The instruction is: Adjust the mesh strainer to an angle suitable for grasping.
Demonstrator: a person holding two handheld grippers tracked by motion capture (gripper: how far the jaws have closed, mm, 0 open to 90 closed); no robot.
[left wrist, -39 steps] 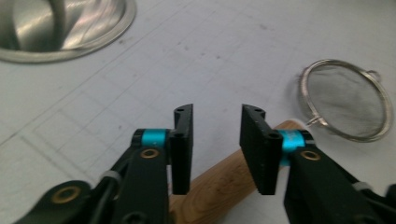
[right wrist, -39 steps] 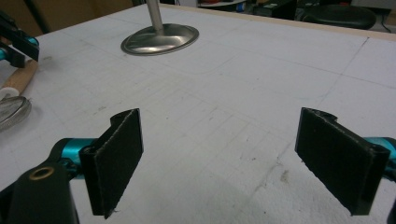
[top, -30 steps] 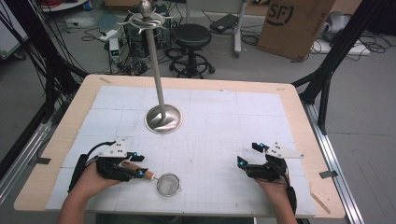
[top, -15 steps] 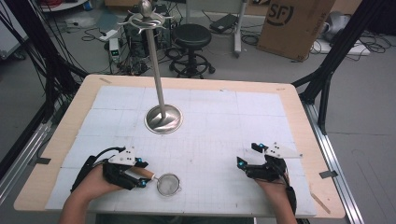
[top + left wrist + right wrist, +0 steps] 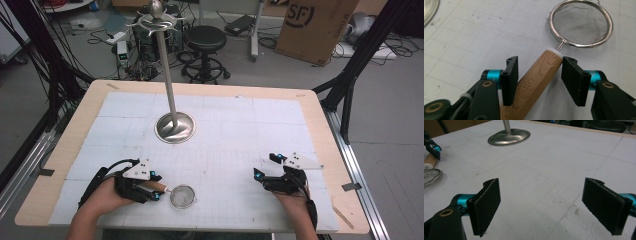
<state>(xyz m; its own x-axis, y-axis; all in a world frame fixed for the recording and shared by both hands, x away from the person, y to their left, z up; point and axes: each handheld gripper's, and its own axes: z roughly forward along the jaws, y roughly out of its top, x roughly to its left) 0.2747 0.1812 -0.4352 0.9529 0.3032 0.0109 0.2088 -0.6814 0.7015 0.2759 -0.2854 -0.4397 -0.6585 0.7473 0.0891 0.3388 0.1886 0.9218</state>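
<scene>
One table (image 5: 75, 145) with a white gridded mat carries everything, and I take the one metal stand (image 5: 175, 126) on it as my landmark: a round base with a tall pole rising to a pronged top. Two grippers are mine. My right gripper (image 5: 264, 168) sits well to the right of the stand's base and nearer to me, its jaws spread wide with only bare mat between them. My left gripper (image 5: 537, 75) lies nearer to me than the base and a little left of it, jaws parted around the wooden handle of the one small mesh strainer (image 5: 182, 196); one jaw touches the handle's lower side, the other stands just beside its white-capped tip, not clamped. The strainer's bowl rests on the mat nearer to me than the base, almost straight below it. Since a second ago my left gripper has slid toward the strainer and now straddles its handle; my right gripper has stayed where it was
</scene>
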